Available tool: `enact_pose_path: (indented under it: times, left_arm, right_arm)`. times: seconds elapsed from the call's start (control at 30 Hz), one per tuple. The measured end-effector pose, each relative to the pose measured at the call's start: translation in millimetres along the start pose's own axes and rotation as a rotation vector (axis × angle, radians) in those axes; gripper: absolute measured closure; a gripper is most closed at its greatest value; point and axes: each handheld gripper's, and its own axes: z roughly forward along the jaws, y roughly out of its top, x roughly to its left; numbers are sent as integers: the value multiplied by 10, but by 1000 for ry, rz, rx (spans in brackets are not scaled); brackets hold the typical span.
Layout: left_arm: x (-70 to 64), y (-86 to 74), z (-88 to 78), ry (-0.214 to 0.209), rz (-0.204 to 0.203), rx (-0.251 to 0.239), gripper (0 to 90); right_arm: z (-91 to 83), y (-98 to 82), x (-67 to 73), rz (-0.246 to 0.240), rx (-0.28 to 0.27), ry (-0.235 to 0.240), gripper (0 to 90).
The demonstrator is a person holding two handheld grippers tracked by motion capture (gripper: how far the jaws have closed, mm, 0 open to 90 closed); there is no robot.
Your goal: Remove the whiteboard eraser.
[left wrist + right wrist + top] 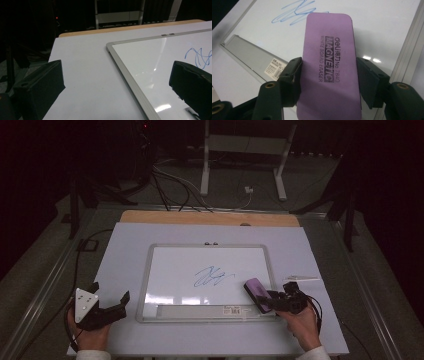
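Note:
A whiteboard [175,270] lies flat on the white table, with a blue scribble [212,277] near its middle. My right gripper [270,299] is over the board's lower right corner, shut on a purple magnetic eraser [256,294]. In the right gripper view both pads press the long sides of the eraser [328,62], its printed face up, with the scribble [294,11] just beyond it. My left gripper [111,291] rests open on the table left of the board, nothing between its jaws. The left gripper view shows the board's frame [125,67] running between its jaws.
The board's grey tray [200,311], with a barcode label, runs along its near edge. A thin pale object [301,278] lies on the table right of the board. A wooden strip [210,218] borders the table's far edge; cables and a metal stand are on the floor beyond.

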Motion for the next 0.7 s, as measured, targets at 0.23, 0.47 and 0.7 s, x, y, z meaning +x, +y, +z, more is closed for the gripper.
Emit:
enact_pose_path:
  times: [0.23,0.47,0.7]
  left_arm:
    - [21,-24,-11,5,-6,5,5]
    - [40,-35,4,5,-12,10,5]
    - [25,-21,-7,6,-4,6,5]
  right_arm:
    - [-26,128,17,-7,-42,-7,411]
    - [14,315,95,-46,-67,-38,411]
    - [106,484,143,-88,-77,-86,411]
